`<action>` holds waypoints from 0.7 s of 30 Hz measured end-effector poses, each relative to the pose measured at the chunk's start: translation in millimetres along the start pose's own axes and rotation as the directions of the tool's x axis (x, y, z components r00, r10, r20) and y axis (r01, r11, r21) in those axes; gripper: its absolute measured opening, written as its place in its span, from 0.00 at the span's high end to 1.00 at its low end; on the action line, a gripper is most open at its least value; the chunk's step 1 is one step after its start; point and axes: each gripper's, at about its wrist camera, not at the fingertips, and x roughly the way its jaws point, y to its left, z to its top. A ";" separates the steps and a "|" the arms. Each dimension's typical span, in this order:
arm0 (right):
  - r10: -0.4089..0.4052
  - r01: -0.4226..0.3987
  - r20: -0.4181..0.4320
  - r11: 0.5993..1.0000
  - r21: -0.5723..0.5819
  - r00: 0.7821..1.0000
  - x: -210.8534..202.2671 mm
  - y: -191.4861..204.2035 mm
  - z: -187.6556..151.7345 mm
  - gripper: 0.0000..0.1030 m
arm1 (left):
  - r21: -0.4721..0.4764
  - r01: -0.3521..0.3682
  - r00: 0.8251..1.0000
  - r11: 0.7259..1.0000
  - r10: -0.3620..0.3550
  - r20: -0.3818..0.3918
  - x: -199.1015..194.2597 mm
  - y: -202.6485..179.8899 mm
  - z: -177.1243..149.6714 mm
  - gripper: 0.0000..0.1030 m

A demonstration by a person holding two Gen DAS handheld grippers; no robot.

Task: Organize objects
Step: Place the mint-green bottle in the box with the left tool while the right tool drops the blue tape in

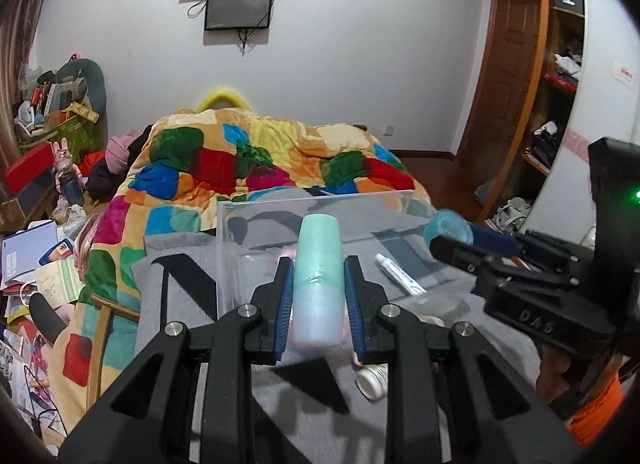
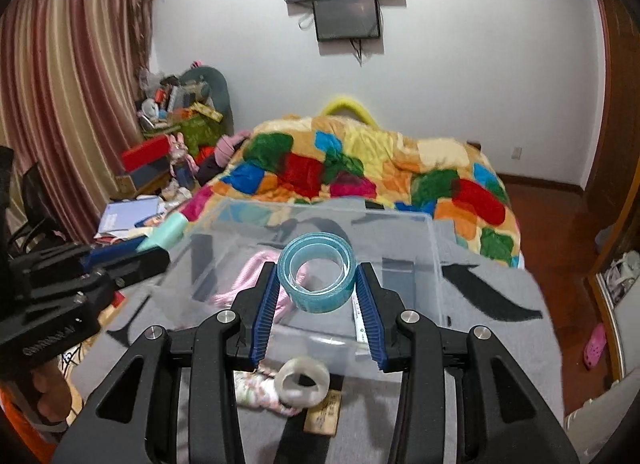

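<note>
The bottle's (image 1: 318, 276) base is blurred behind the left gripper (image 1: 318, 296). The pink thing (image 2: 244, 284) in the box (image 2: 436, 264) is half hidden. The pen's (image 1: 398, 274) print is too small to read.

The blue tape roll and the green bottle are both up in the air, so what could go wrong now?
The blue tape roll is pinched only at its round sides by the right tongs, so it might squash or slip out. The green bottle looks smooth and sticks out well past the left tongs, so it could slide or tip. Both hang near the clear box, so the tongs might bump each other or its rim.
</note>
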 end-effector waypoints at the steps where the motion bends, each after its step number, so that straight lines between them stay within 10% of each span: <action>1: 0.001 -0.001 -0.017 1.000 0.011 1.000 7.7 -3.2 0.0 0.65 | -0.002 -0.003 1.000 1.000 0.003 -0.010 5.6 0.7 0.8 0.76; 21: -0.007 0.003 -0.160 1.000 -0.024 0.987 61.8 -5.2 -6.3 0.64 | 0.029 -0.013 0.985 0.999 0.018 -0.173 76.0 -3.0 -4.3 0.76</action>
